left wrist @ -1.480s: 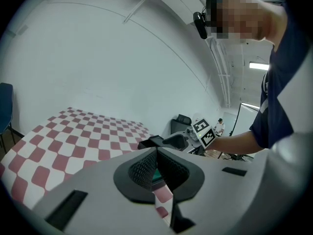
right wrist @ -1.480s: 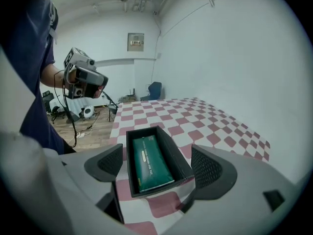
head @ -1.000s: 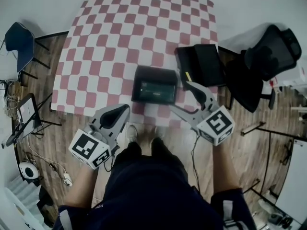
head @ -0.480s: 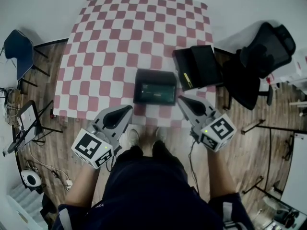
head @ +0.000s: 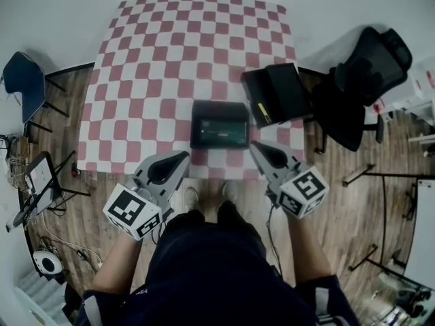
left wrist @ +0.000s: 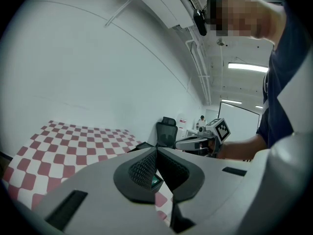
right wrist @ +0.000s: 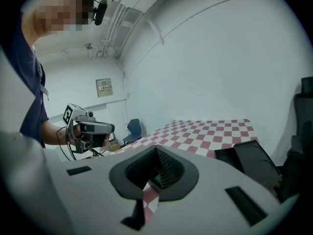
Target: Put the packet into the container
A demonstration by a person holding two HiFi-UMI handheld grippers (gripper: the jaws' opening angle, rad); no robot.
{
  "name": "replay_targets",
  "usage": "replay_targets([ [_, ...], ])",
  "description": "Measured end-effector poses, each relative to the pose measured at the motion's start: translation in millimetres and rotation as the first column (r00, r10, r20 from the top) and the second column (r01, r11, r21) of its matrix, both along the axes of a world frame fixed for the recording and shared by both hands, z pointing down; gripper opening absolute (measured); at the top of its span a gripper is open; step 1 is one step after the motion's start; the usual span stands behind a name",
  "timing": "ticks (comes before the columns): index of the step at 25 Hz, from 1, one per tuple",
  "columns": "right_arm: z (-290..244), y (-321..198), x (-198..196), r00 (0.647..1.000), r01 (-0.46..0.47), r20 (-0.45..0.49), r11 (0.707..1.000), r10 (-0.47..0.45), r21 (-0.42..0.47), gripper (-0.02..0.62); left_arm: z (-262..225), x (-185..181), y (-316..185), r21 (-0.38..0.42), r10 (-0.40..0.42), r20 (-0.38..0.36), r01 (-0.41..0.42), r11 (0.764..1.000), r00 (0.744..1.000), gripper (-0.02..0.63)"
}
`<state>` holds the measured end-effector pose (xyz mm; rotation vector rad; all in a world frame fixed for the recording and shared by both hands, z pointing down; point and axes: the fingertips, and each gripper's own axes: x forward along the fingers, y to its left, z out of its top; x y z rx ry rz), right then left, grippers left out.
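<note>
Before the table [head: 170,60] edge, left gripper [head: 183,156] and right gripper [head: 254,146] hang with jaws together, empty; a forward swing could knock the container [head: 219,107] askew.

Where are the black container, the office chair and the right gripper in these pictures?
black container [head: 196,123]: head view, on its left wall.
office chair [head: 372,63]: head view, on the backrest.
right gripper [head: 254,145]: head view, at the tips of its shut jaws.

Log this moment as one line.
left gripper: shut, empty | right gripper: shut, empty | packet: inside container
</note>
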<state>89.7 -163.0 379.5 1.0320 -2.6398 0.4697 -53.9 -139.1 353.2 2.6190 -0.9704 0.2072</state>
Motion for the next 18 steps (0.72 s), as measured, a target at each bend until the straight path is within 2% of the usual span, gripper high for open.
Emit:
replay_targets([
  [18, 27.3, 6.3, -11.9, 1.0, 0.004, -0.023, 0.998, -0.005, -0.068, 0.015, 5.2, -6.6, 4.4, -0.009, 0.001, -0.008, -0.001, 1.0, 1.0, 0.026],
])
